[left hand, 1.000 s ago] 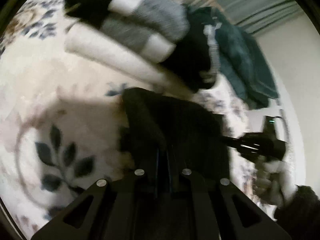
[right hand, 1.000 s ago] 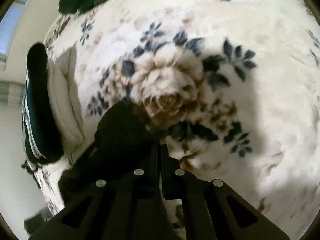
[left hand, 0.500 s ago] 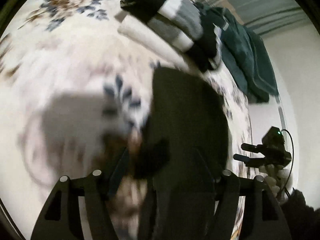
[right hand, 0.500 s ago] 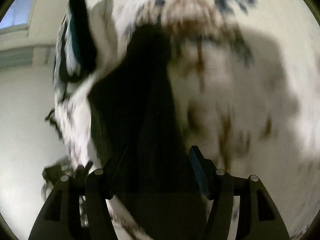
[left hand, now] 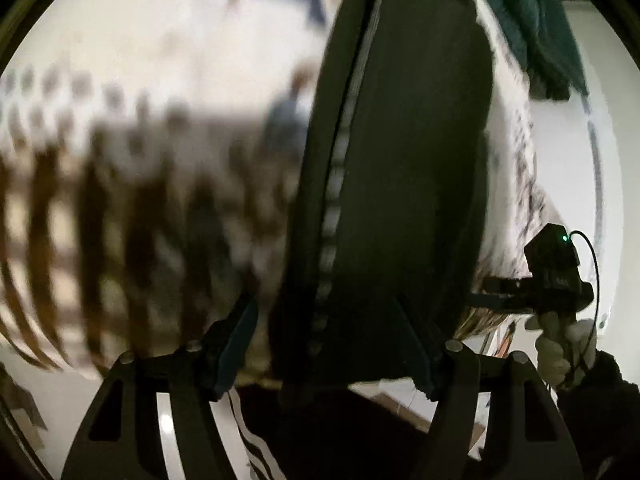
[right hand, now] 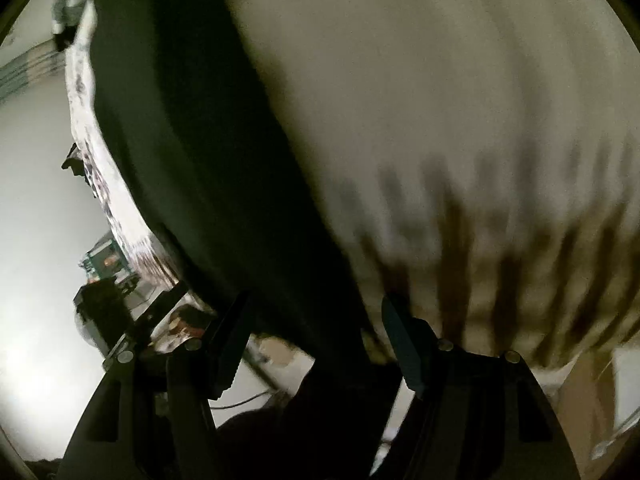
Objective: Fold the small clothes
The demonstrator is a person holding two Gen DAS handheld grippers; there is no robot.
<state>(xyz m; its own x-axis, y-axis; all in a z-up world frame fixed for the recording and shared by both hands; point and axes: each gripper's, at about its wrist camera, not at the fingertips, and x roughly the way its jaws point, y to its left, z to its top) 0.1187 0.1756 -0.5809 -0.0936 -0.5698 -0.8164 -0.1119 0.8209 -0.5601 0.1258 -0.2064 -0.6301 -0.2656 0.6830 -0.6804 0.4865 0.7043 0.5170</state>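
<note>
Dark garment [left hand: 400,160]: black or very dark cloth, lying flat on the floral blanket [left hand: 140,60]; long rounded shape running from the near edge away from the camera. In the left wrist view a pale dashed line, like stitching or a trim, runs lengthwise along its left part. Surface looks smooth, no clear wrinkles; blur hides finer detail.

Dark garment, right wrist view [right hand: 208,152]: same dark slab of cloth, filling the left-centre of the picture, its near end lying between the two fingers.

Left gripper [left hand: 332,344]: fingers spread wide, nothing clamped. The near end of the garment lies in the gap between them; whether either finger touches the cloth cannot be told.

Right gripper [right hand: 316,340]: fingers spread wide, nothing clamped. In the left wrist view it appears at the right, beside the garment's right edge, held in a pale gloved hand [left hand: 560,340], a green light on its body.

Floral blanket, right wrist view [right hand: 460,100]: cream with brown and blue-grey flower pattern, heavily streaked by motion blur in both views.

Teal clothes [left hand: 536,20]: dark teal pile at the far right of the blanket, beyond the garment, apart from it.

Wall [right hand: 36,200]: plain pale surface past the blanket's edge.
</note>
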